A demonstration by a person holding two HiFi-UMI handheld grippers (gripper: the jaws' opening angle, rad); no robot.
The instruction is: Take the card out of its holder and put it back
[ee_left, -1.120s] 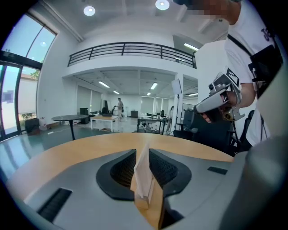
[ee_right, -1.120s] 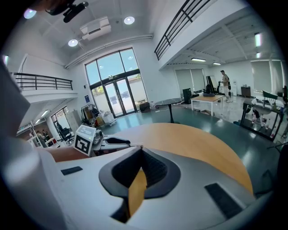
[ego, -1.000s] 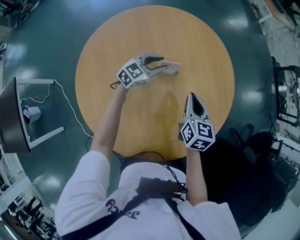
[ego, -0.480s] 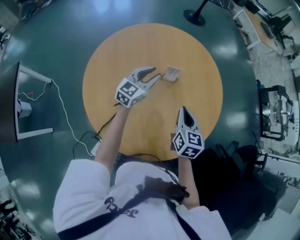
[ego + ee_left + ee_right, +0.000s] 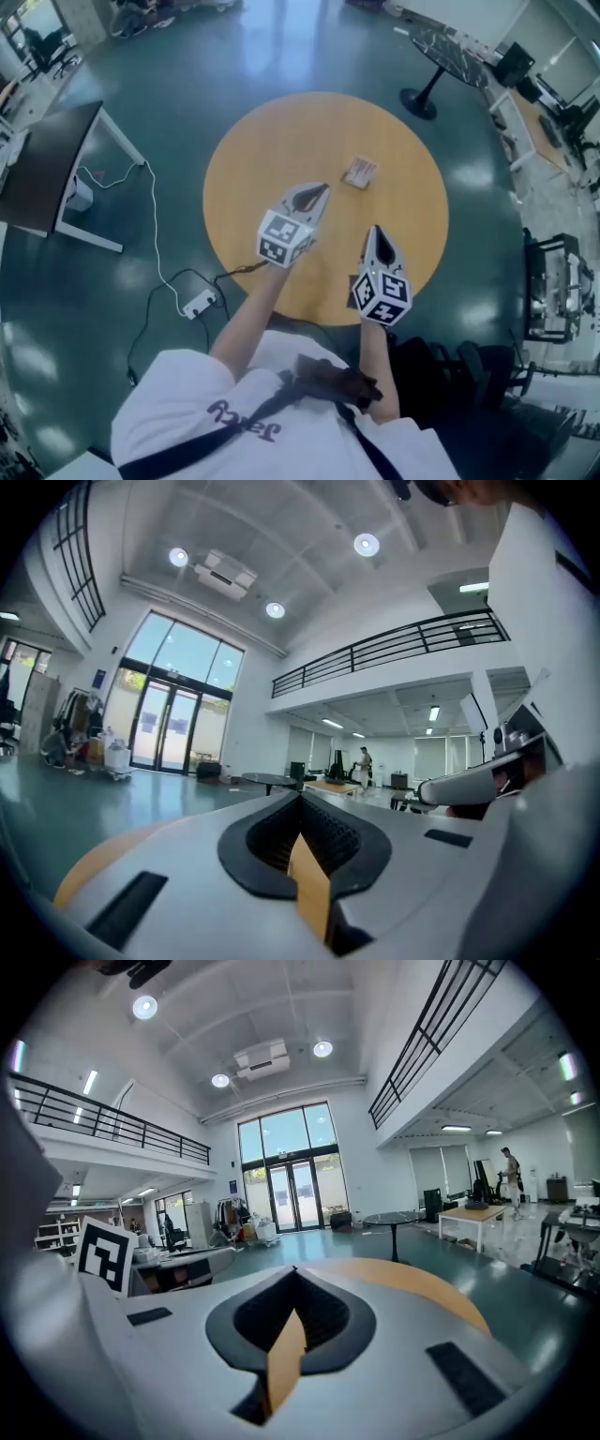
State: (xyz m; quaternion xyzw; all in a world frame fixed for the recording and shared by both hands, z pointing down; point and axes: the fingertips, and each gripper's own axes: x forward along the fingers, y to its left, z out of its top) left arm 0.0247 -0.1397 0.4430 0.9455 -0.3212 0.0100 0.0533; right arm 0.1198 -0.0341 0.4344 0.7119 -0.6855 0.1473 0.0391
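Note:
The card holder, small and pale with the card in it, lies on the round wooden table, right of its middle. My left gripper hangs a short way in front of it, apart from it, pointing toward it. Its jaws have just been closing and now stand shut with nothing between them, as the left gripper view also shows. My right gripper hovers over the table's near right edge, shut and empty; in the right gripper view the tips meet. Neither gripper view shows the holder.
A dark monitor on a white stand is at the left. A white power strip and its cable lie on the green floor by the table. A black pedestal table stands at the upper right, dark chairs at the right.
The left gripper has drawn back from the card holder toward the person, and its jaws went from open to shut. The right gripper also pulled back. The head view now takes in more of the floor.

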